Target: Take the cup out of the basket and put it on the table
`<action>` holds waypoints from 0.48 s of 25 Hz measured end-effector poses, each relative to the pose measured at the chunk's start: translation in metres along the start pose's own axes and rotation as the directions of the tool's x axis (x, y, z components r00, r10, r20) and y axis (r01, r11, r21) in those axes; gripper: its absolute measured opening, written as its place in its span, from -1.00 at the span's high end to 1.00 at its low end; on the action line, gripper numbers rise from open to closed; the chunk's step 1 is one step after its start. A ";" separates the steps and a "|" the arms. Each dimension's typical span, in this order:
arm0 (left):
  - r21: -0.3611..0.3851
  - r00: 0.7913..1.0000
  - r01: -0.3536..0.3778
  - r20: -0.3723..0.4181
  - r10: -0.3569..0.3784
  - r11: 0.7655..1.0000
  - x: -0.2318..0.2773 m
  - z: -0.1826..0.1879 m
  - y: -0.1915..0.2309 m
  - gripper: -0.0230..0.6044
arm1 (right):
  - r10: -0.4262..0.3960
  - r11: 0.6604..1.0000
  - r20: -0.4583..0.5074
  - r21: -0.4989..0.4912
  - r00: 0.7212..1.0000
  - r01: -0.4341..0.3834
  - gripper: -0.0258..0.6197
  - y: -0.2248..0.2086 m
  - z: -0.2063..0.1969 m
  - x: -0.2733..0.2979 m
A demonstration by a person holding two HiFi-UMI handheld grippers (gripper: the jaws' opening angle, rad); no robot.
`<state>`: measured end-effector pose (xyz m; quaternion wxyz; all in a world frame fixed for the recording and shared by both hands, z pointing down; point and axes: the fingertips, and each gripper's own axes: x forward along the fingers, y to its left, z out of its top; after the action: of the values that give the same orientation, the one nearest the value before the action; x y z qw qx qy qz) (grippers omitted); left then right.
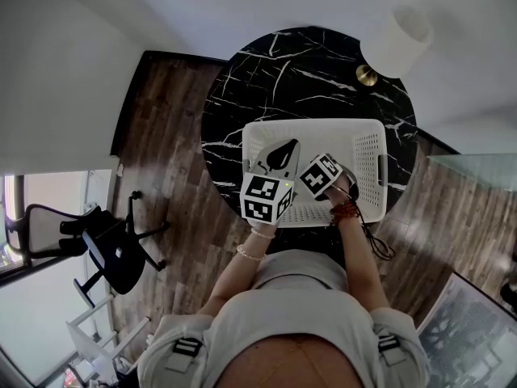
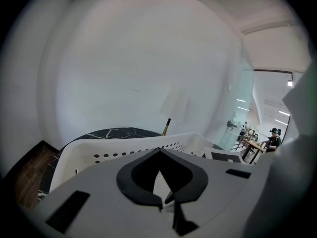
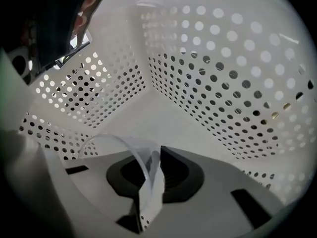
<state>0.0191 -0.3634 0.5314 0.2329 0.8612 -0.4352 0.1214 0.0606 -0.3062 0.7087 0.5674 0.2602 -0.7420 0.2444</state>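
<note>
Risk: right gripper (image 3: 152,180) pinches clear cup (image 3: 143,157) wall inside basket (image 3: 223,83); wall may buckle, cup slip on lift. Left gripper (image 2: 163,195) closed, empty.

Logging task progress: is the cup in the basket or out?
In. The right tool grips the cup by its wall, and perforated basket walls surround both in the right gripper view.

Reaches far with both forearms, close side by side, elbows bent. Holds the left gripper (image 2: 159,157) higher, about level, jaws together with nothing between. Holds the right gripper (image 3: 154,165) just to its right, angled down, jaws pinched on the cup (image 3: 150,182) wall.
</note>
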 end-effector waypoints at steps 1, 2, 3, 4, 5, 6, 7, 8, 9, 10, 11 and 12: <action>0.001 1.000 0.000 0.000 0.000 1.000 0.000 0.000 0.000 0.91 | 0.001 1.000 0.000 -0.004 1.000 -0.001 0.76 0.000 0.000 0.000; 0.002 1.000 -0.001 0.000 0.001 1.000 -0.001 0.001 0.000 0.91 | 0.001 1.000 -0.001 -0.008 1.000 -0.001 0.76 0.000 0.000 0.000; 0.003 1.000 -0.001 0.001 0.001 1.000 -0.001 0.001 0.001 0.91 | 0.000 1.000 -0.002 -0.010 1.000 0.000 0.76 0.000 0.000 -0.001; 0.004 1.000 -0.002 0.002 0.002 1.000 -0.001 0.002 0.001 0.91 | -0.004 1.000 -0.003 -0.012 1.000 0.004 0.77 0.000 -0.001 -0.001; 0.004 1.000 -0.002 0.004 0.002 1.000 -0.001 0.003 0.001 0.91 | -0.010 1.000 -0.003 -0.015 1.000 0.010 0.79 -0.001 -0.002 -0.002; 0.005 1.000 -0.003 0.006 0.003 1.000 -0.001 0.003 0.001 0.91 | -0.016 1.000 -0.003 -0.017 1.000 0.016 0.80 -0.002 -0.004 -0.003; 0.006 1.000 -0.004 0.009 0.004 1.000 -0.001 0.004 0.001 0.91 | -0.021 1.000 -0.002 -0.017 1.000 0.021 0.81 -0.003 -0.005 -0.004; 0.007 1.000 -0.005 0.011 0.004 1.000 -0.002 0.005 0.001 0.91 | -0.023 1.000 0.001 -0.014 1.000 0.023 0.82 -0.004 -0.006 -0.004; 0.008 1.000 -0.005 0.012 0.005 1.000 -0.002 0.006 0.001 0.91 | -0.024 1.000 0.004 -0.011 1.000 0.024 0.82 -0.005 -0.006 -0.005; 0.010 1.000 -0.006 0.013 0.006 1.000 -0.003 0.006 0.001 0.91 | -0.025 1.000 0.009 -0.008 1.000 0.025 0.82 -0.006 -0.006 -0.005; 0.011 1.000 -0.005 0.013 0.005 1.000 -0.003 0.007 0.001 0.91 | -0.028 1.000 0.013 -0.007 1.000 0.028 0.82 -0.007 -0.006 -0.006; 0.013 1.000 -0.004 0.013 0.004 1.000 -0.003 0.007 0.000 0.91 | -0.030 1.000 0.019 -0.005 0.999 0.030 0.82 -0.008 -0.006 -0.007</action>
<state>0.0171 -0.3650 0.5243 0.2240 0.8626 -0.4376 0.1193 0.0715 -0.3072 0.7039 0.5648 0.2721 -0.7439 0.2316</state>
